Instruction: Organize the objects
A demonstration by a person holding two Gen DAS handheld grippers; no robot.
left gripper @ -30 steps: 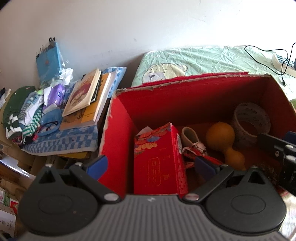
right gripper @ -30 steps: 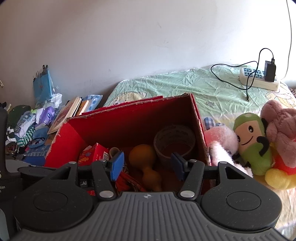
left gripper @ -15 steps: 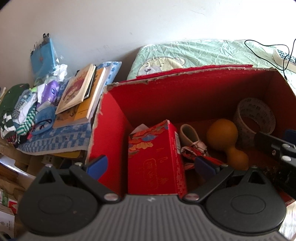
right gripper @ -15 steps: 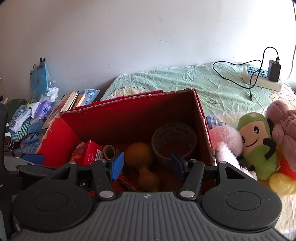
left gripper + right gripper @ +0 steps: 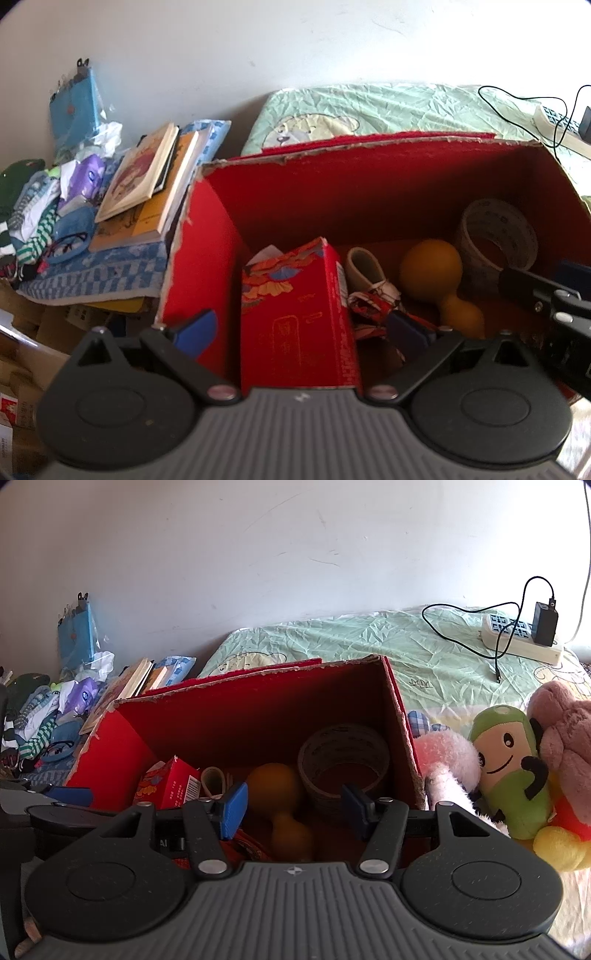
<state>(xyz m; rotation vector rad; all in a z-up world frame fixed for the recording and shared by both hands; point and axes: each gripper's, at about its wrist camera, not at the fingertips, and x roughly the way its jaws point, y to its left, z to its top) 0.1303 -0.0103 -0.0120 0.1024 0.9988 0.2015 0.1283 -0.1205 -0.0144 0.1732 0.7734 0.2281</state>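
Two grippers sit nearest us, both with jaws spread wide and nothing between them: our left gripper (image 5: 301, 328) straddles the near left corner of the red cardboard box (image 5: 207, 258), one blue pad outside the wall and one inside, while our right gripper (image 5: 293, 806) hangs over the box's near edge. Inside the box we see a red tissue carton (image 5: 295, 314) standing upright at the left, a small cream shoe-like item (image 5: 364, 269) with patterned red cloth beside it, an orange gourd-shaped toy (image 5: 432, 273) in the middle, and a roll of tape (image 5: 495, 236) leaning in the far right corner. Beyond the box lies a bed with a wrinkled pale green sheet (image 5: 369, 642), and behind that a plain white wall (image 5: 295, 554).

Our left view alone shows the stacked books (image 5: 147, 192) clearly, lying on a blue checked cloth (image 5: 96, 273) just left of the box, with a heap of clothes (image 5: 33, 221) and a blue packet (image 5: 75, 107) against the wall. Our right view alone shows the plush toys (image 5: 509, 768) pressed against the box's right side, and farther back a white power strip (image 5: 517, 638) with a black charger and cable on the sheet
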